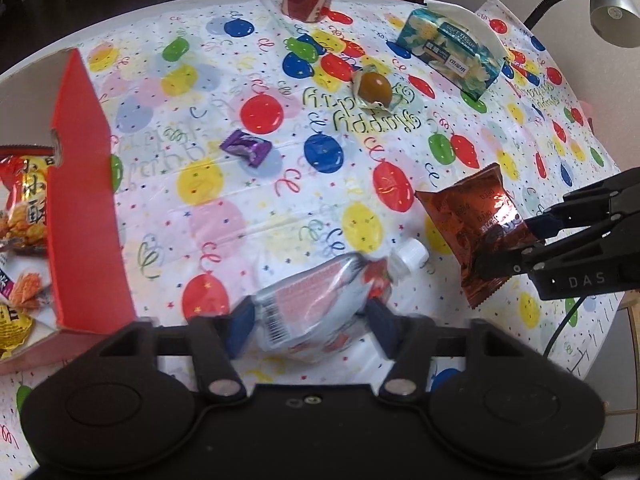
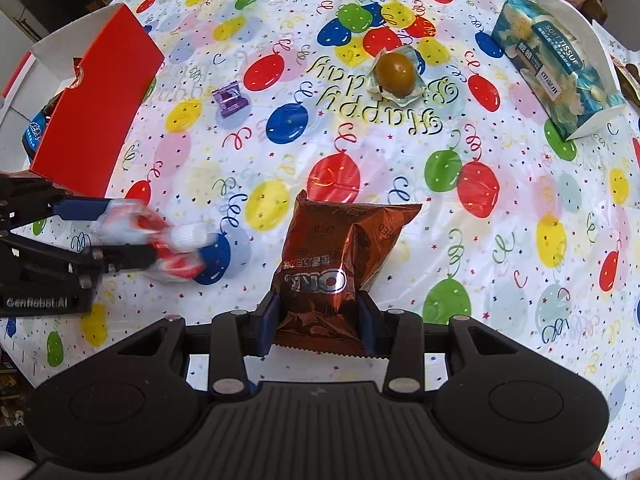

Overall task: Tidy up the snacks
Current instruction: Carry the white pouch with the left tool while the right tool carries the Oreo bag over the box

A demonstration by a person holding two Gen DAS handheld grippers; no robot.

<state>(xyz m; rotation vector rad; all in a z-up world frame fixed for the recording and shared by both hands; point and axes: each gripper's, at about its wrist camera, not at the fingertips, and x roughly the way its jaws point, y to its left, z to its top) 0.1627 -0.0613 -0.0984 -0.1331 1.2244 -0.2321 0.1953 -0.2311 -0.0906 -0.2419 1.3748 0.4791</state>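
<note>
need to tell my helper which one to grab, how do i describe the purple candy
Start at the red box on the tablecloth's left side. Just right of its far end lies the purple candy, alone; it is the only small purple wrapper, smaller than any other snack.

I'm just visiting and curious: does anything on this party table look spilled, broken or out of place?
Nothing looks spilled or broken. The only oddity is a tissue box sitting among the snacks. The left gripper holds a capped drink pouch and the right gripper an Oreo packet.

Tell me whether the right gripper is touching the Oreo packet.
Touching. The right wrist view shows the right gripper with both blue pads pressed against the sides of the Oreo packet, pinching its lower end.
</note>
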